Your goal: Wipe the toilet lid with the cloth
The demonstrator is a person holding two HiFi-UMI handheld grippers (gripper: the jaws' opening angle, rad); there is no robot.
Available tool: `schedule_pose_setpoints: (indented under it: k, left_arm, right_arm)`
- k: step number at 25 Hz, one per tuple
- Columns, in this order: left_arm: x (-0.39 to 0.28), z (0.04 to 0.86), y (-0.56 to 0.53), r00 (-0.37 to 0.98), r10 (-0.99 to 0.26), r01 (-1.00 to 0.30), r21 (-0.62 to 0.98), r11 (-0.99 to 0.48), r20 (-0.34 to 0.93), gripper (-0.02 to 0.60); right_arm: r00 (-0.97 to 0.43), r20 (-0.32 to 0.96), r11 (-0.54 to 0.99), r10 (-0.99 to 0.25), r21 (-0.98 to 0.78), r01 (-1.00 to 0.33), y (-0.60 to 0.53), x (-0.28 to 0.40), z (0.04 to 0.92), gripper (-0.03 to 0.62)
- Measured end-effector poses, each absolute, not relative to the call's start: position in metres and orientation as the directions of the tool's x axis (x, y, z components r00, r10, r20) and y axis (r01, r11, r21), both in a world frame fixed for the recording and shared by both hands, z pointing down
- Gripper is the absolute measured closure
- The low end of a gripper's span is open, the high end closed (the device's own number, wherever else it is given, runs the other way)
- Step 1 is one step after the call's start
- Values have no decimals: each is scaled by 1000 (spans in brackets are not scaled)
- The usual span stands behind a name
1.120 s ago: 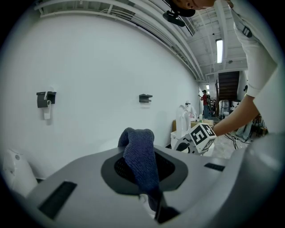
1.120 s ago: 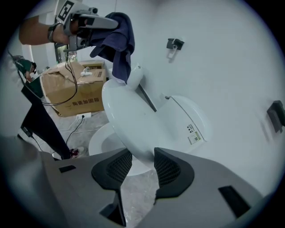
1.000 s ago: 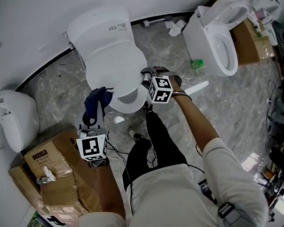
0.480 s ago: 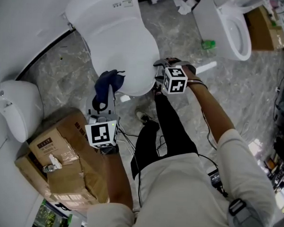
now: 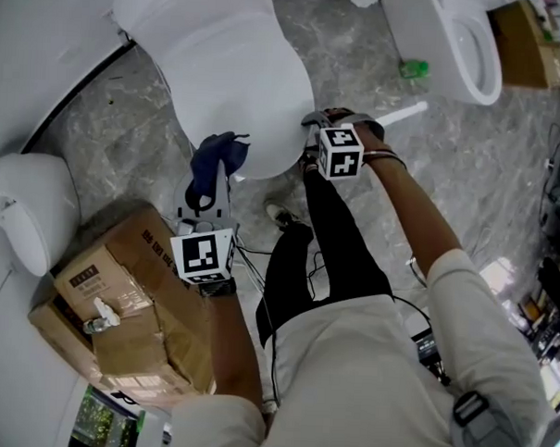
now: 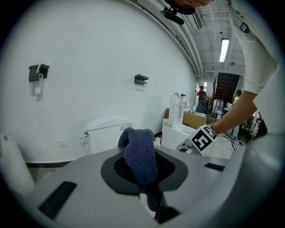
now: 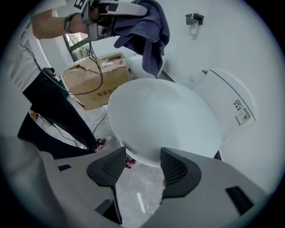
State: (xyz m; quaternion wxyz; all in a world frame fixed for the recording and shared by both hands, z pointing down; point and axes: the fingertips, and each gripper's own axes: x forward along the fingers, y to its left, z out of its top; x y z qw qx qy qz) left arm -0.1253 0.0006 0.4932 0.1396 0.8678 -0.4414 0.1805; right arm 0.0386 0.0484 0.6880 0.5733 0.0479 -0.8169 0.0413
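The white toilet lid is down. In the right gripper view this lid fills the middle. My left gripper is shut on a dark blue cloth and holds it in the air just off the lid's front left rim. The cloth hangs over the jaws in the left gripper view. My right gripper points steeply down at the lid's front right rim. Its jaws are opening, with the rim just beyond the fingertips and nothing pressed between the pads.
An open cardboard box stands on the marble floor at the left, with a second white toilet beside it. A third toilet, a green thing and a white stick lie at the upper right. My legs stand close to the bowl.
The toilet has slid upward in the head view. Both grippers have sunk a little beside the lid's front rim. The cloth stays in the left gripper.
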Motion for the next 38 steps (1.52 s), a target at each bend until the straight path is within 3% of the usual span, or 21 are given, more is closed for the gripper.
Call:
schedule_pose_setpoints:
  k: [32,38]
  left_arm:
    - [-123,609,-34,530,-666,-825,138,-548,526,540]
    - [-145,638,-92,478,-717,-872,179,-455,507,540]
  right_arm:
    - [-314,949,974,-42,-31,-224,74,35,796,344]
    - [-454,879,915,-147,-54,-400,61,30,769,373]
